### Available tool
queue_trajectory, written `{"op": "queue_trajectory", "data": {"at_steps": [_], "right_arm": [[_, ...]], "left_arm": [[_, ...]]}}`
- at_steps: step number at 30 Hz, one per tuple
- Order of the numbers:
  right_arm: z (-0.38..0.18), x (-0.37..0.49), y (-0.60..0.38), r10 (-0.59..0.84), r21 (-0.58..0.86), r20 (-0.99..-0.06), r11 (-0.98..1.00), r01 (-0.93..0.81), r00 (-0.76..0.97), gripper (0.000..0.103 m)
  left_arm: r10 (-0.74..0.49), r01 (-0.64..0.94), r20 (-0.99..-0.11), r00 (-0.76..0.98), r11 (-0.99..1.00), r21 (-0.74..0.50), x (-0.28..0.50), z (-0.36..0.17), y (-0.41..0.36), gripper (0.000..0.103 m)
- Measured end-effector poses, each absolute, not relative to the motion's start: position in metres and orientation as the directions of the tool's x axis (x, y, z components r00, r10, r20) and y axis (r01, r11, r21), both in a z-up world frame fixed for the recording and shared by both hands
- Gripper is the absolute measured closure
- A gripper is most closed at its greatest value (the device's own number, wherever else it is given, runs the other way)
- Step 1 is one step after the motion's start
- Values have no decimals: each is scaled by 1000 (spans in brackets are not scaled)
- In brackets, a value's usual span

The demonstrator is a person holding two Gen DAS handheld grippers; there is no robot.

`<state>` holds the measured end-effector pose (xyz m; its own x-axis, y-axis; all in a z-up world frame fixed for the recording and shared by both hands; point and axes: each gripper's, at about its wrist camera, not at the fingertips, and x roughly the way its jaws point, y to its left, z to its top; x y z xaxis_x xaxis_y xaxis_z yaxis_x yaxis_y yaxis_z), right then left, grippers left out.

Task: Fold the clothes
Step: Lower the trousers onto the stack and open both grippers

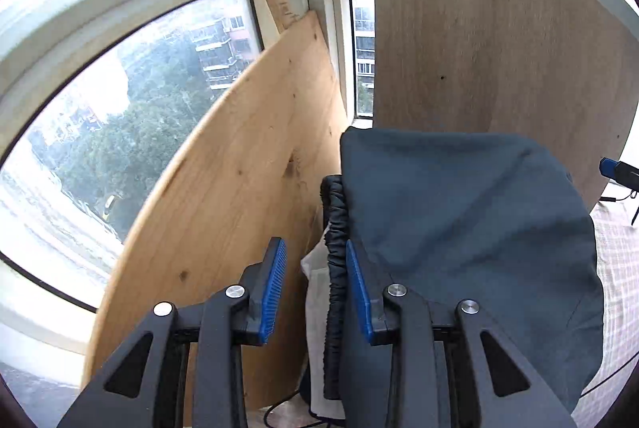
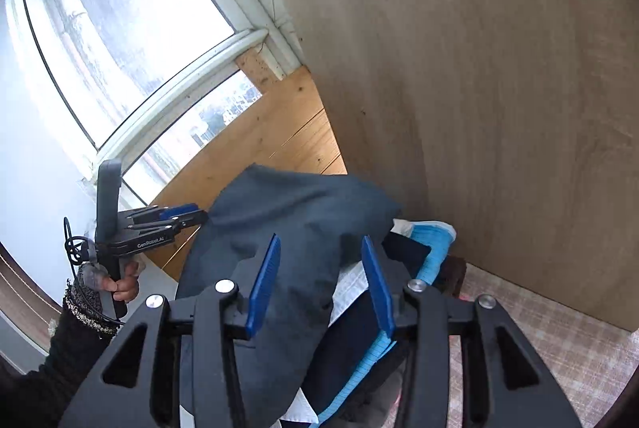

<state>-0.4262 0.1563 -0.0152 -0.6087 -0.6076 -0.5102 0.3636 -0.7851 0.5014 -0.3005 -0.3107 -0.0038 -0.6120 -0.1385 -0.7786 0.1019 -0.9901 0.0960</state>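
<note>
A dark slate garment (image 1: 459,228) lies folded on top of a pile of clothes (image 2: 423,256) that includes white, navy and light blue striped pieces. Its gathered elastic waistband (image 1: 335,260) runs along the left edge. My left gripper (image 1: 315,244) is open over that edge; the waistband lies between the jaws beside the right pad, unpinched. In the right wrist view the left gripper (image 2: 179,214) points at the garment's left side, held by a hand (image 2: 124,284). My right gripper (image 2: 319,238) is open, with the garment (image 2: 303,228) lying slack between its wide-set pads.
A tall brown panel (image 2: 499,108) stands right behind the pile. A light pine board (image 1: 239,188) leans against the window (image 1: 120,108) to the left. The pile rests on a checked cloth surface (image 2: 559,340). A cable (image 1: 279,404) trails below the board.
</note>
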Motion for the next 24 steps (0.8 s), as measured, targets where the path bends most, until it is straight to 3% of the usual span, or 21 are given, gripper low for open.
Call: {"op": "queue_trajectory", "data": {"at_steps": [5, 10, 12, 15, 18, 24], "right_arm": [[-6, -437, 144, -595, 453, -541, -802, 390, -594, 68], [-10, -449, 67, -478, 180, -639, -855, 487, -602, 68], [-33, -464, 52, -343, 42, -708, -893, 448, -618, 68], [-57, -486, 72, -344, 150, -761, -918, 368, -549, 68], [-43, -480, 100, -390, 255, -718, -918, 303, -576, 68], [2, -401, 98, -435, 171, -667, -880, 444, -605, 65]], "left_arm": [[-40, -16, -789, -613, -998, 64, -281, 11, -280, 73], [-65, 5, -824, -563, -997, 75, -311, -33, -281, 72], [-80, 16, -840, -537, -996, 84, -325, -54, -284, 74], [-126, 24, -848, -515, -991, 133, -337, -75, -288, 72], [-112, 42, -831, -545, -993, 107, -331, -61, -291, 74], [-3, 3, -774, -633, -1000, 1, -289, -17, -289, 71]]}}
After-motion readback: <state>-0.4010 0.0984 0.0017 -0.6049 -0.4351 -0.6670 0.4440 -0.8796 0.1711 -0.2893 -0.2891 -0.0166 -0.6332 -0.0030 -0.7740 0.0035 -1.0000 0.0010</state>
